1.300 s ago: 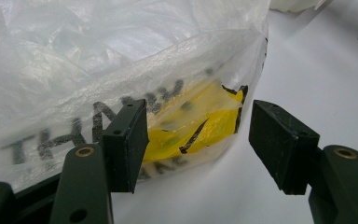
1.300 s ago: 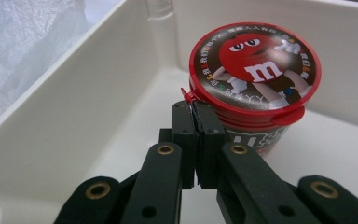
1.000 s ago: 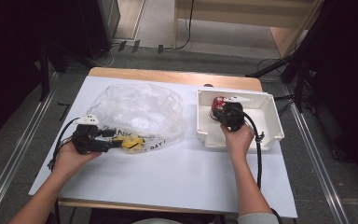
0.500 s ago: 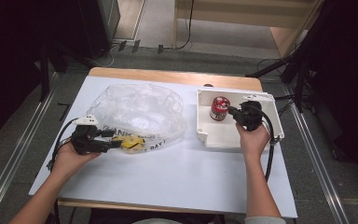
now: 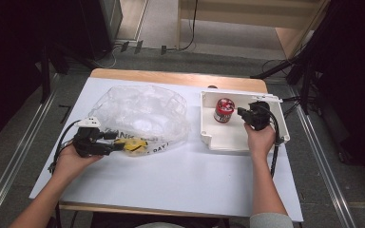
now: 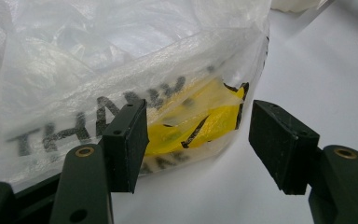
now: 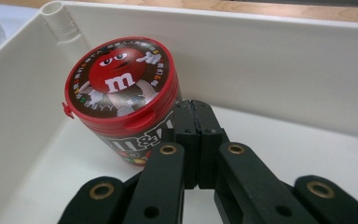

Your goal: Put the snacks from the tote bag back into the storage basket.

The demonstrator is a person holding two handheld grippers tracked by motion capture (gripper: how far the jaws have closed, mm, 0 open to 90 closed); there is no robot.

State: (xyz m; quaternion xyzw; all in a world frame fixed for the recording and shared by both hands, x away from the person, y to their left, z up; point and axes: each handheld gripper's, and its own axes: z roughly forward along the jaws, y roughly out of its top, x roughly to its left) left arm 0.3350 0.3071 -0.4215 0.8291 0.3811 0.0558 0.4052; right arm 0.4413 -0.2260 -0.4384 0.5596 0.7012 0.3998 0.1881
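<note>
The right gripper (image 7: 196, 116), jaws pressed together on nothing, sits inside the white tray (image 7: 270, 60), its tips just beside the upright red-lidded candy tub (image 7: 121, 93). Farther left, the left gripper (image 6: 198, 140) gapes around the plastic bag's (image 6: 121, 56) corner.

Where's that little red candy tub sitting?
The red candy tub stands upright in the white tray, table's right side, just left of the shut right gripper.
</note>
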